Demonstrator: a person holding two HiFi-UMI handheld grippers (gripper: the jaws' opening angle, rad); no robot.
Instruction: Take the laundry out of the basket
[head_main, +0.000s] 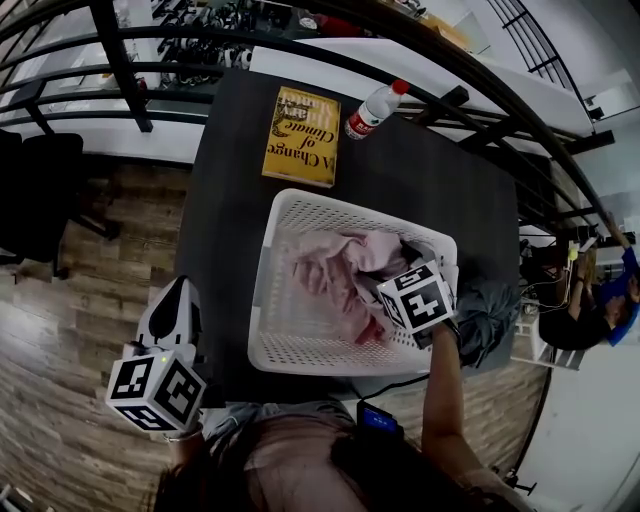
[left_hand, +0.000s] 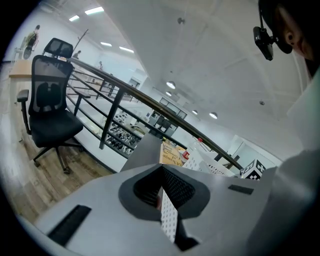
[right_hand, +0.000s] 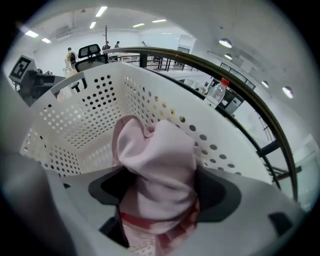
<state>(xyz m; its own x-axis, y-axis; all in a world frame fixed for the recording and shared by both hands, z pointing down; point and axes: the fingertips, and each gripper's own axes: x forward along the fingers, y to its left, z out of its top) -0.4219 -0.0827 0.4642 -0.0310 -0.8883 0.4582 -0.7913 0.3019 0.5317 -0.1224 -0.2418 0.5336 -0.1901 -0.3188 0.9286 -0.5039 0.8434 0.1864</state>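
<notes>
1. A white perforated plastic laundry basket (head_main: 262, 300) stands on a dark rectangular table (head_main: 225, 200), at the edge nearest the person.
2. A pale pink, crumpled cloth garment (head_main: 335, 270) lies inside the basket. It is piled in soft folds over the middle and the right part of the floor.
3. In the right gripper view the pink fabric rises in a rounded, bunched fold. A thin red band crosses it low down.
4. The right gripper (right_hand: 159, 192) reaches into the basket at the right wall, with its marker cube above the rim. Its jaws stand wide apart, and the pink fold fills the gap between them.
5. The left gripper (left_hand: 164, 190) is held outside the basket, to the left of the table over the wooden floor (head_main: 60, 330). Its jaws are together with nothing between them.
6. A dark grey-blue crumpled cloth (head_main: 487, 315) lies outside the basket, just beside the right wall.
7. A yellow book (head_main: 301, 135) lies flat on the far part of the table, well apart from the basket.
8. A clear plastic bottle with a red cap (head_main: 374, 110) lies on its side near the book's right edge.
9. A black metal railing (head_main: 120, 60) runs beyond the table, and a black office chair (left_hand: 50, 110) stands on the floor to the left.
</notes>
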